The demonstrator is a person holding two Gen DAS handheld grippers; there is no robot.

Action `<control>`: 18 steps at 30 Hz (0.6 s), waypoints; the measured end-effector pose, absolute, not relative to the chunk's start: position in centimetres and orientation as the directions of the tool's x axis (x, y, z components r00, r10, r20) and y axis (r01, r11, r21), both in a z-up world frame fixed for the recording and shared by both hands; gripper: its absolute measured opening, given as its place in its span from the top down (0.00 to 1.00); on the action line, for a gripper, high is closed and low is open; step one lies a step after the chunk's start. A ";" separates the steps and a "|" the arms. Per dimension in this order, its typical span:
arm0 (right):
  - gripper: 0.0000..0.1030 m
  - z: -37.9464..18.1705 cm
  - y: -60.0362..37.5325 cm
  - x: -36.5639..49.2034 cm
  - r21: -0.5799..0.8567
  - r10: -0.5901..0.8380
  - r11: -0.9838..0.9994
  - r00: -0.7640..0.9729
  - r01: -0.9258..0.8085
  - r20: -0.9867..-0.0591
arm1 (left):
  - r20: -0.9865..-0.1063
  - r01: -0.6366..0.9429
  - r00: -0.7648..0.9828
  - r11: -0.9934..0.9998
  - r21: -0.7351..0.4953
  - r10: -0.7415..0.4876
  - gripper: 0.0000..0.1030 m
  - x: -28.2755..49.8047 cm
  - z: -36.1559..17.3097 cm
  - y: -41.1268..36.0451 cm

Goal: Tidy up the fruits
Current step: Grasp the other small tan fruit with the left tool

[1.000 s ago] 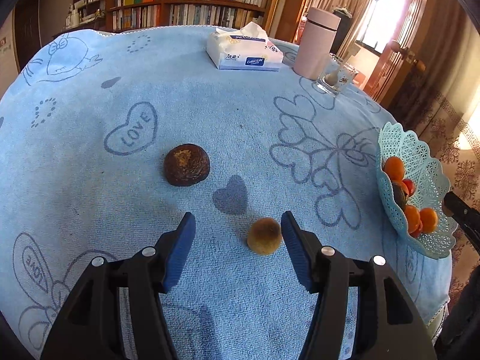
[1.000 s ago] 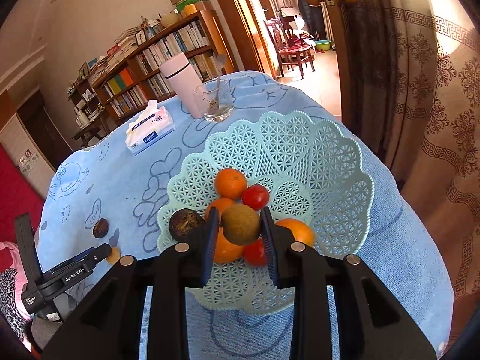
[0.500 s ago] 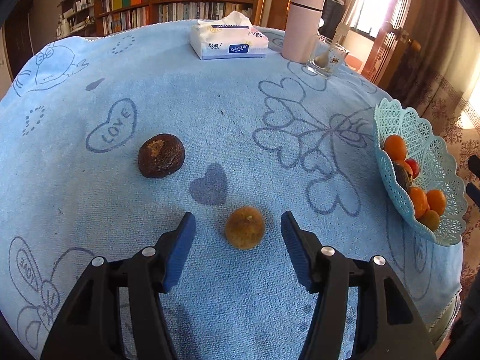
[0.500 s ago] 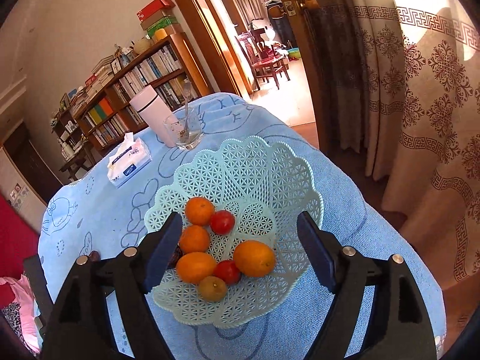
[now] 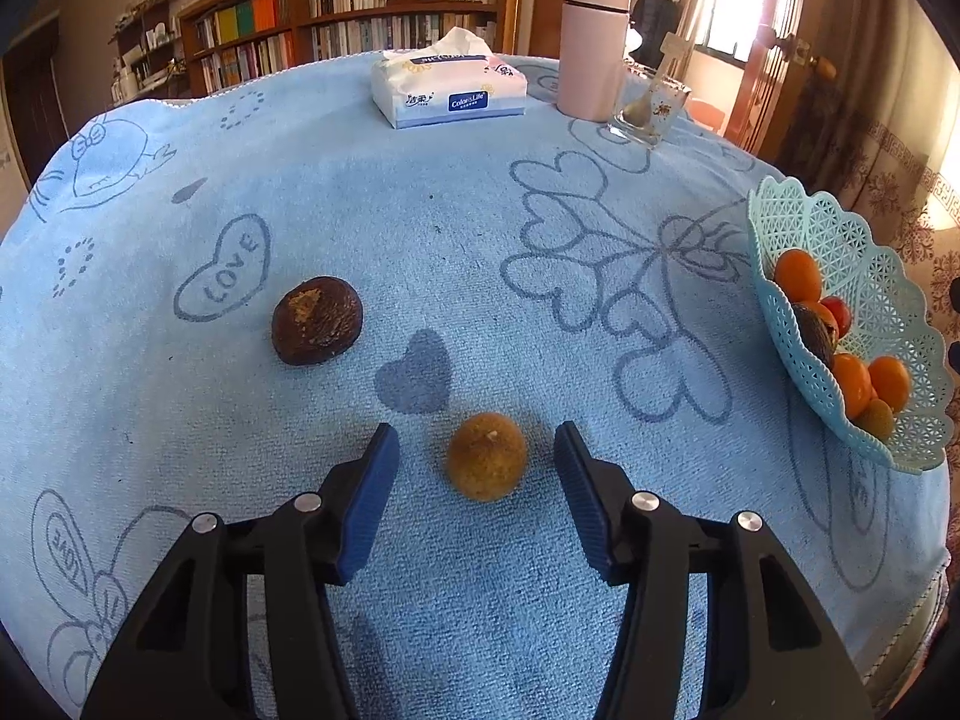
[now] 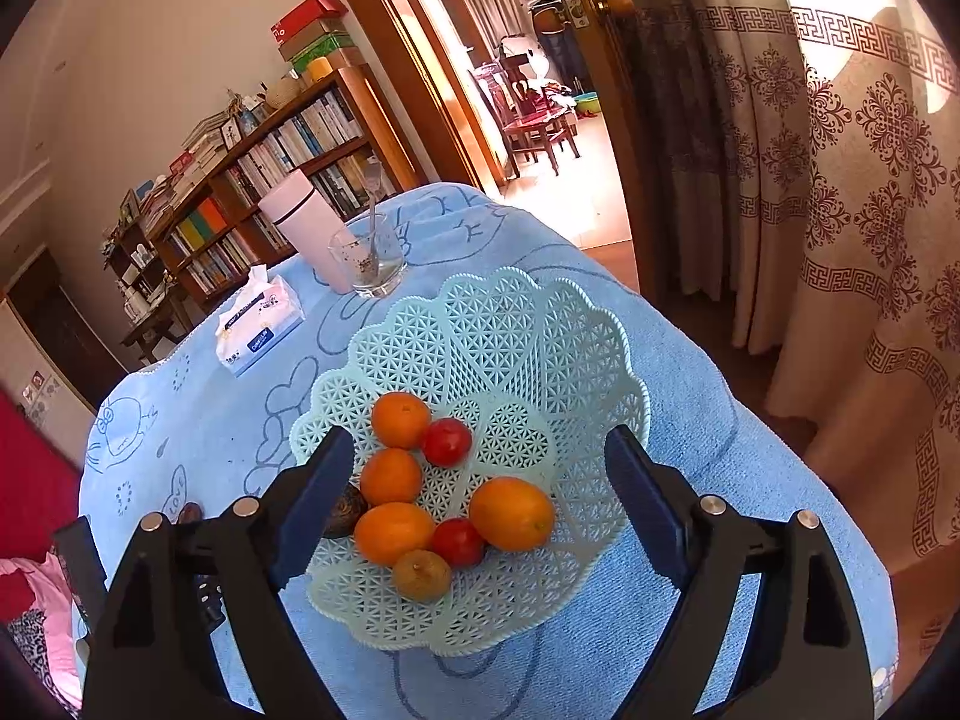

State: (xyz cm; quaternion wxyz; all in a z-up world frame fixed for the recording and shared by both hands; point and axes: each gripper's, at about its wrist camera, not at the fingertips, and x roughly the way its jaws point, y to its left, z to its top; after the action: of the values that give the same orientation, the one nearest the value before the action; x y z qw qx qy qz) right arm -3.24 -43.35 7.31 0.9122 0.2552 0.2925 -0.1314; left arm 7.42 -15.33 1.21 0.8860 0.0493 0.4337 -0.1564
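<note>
A small round tan-brown fruit (image 5: 487, 455) lies on the blue towel-like tablecloth (image 5: 360, 192) right between the blue pads of the left gripper (image 5: 477, 456), with a gap of cloth showing on either side of it, so the pads are not pressing on it; the jaws have just been closing in around it and stand partly open. Ahead of that gripper and off to its left sits a darker, wrinkled brown fruit (image 5: 317, 320), apart from the first. Far to its right, at the table's edge, is the pale green lattice basket (image 5: 852, 240) with the gathered fruit. The right gripper (image 6: 480, 480) hovers above that same basket (image 6: 510, 324), its jaws having just been opening; they now stand wide apart with nothing held between them. Below them lie four orange citrus fruits, among them one at the far side (image 6: 400, 419) and a larger one toward the right finger (image 6: 511, 513), two red tomatoes (image 6: 445, 441), a small tan fruit (image 6: 422, 574) nearest the gripper, and a dark fruit (image 6: 347, 515) half hidden behind the left finger. Beyond the basket stand a glass with a spoon (image 6: 367, 261), a pink flask (image 6: 303, 228) and a tissue pack (image 6: 259, 327).
</note>
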 end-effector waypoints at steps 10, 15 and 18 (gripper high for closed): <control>0.16 7.3 -43.1 -3.2 0.386 -0.085 0.839 0.794 0.383 -0.602 | -0.779 0.324 0.589 0.946 -0.019 -0.217 0.61 7.2 1.2 -15.5; 0.16 7.3 -43.0 -3.2 0.385 -0.085 0.840 0.794 0.382 -0.602 | -0.776 0.326 0.594 0.945 -0.010 -0.214 0.67 7.1 1.2 -15.6; 0.16 7.3 -43.0 -3.2 0.385 -0.086 0.839 0.794 0.383 -0.601 | -0.775 0.325 0.595 0.946 -0.012 -0.215 0.70 7.1 1.2 -15.5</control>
State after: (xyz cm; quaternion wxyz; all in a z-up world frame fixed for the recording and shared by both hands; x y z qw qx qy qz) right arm -3.16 -42.98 7.33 0.9129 0.2525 0.2938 -0.1286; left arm 7.10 -15.53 1.20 0.8906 0.0652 0.4238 -0.1515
